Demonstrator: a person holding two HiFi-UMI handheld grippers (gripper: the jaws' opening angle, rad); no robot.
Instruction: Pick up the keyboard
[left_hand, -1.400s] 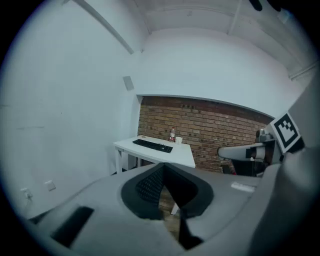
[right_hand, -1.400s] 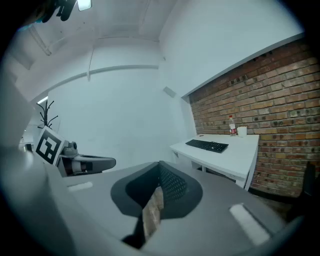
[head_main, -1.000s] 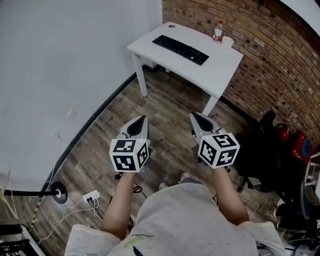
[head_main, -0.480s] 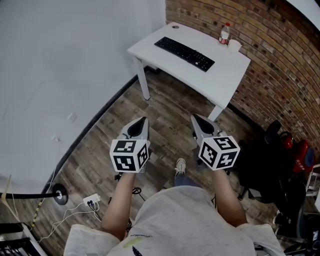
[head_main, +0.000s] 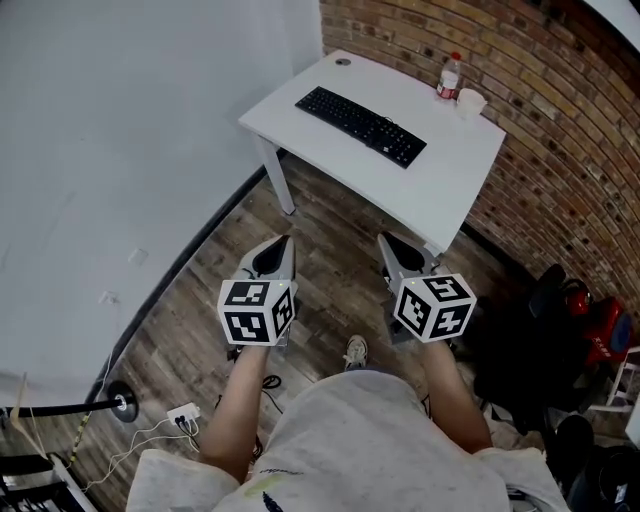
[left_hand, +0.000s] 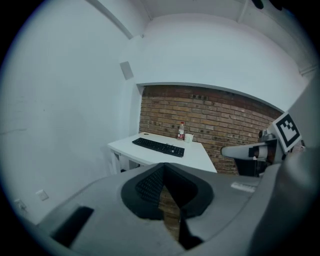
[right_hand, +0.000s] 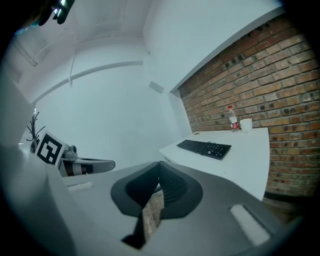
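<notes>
A black keyboard (head_main: 360, 125) lies across the white table (head_main: 440, 190) in the corner, well ahead of both grippers; it also shows in the left gripper view (left_hand: 158, 146) and the right gripper view (right_hand: 204, 148). My left gripper (head_main: 283, 242) and right gripper (head_main: 384, 238) are held side by side over the wood floor, short of the table, both shut with nothing between the jaws. The tips point toward the table.
A red-capped bottle (head_main: 449, 77) and a white cup (head_main: 469, 102) stand at the table's far edge by the brick wall (head_main: 560, 140). A dark chair with bags (head_main: 540, 320) stands at the right. A power strip and cables (head_main: 182, 414) lie on the floor at the left.
The table and keyboard have come nearer and lower in the head view as the person walks toward them. Both grippers stay shut and level with each other.
</notes>
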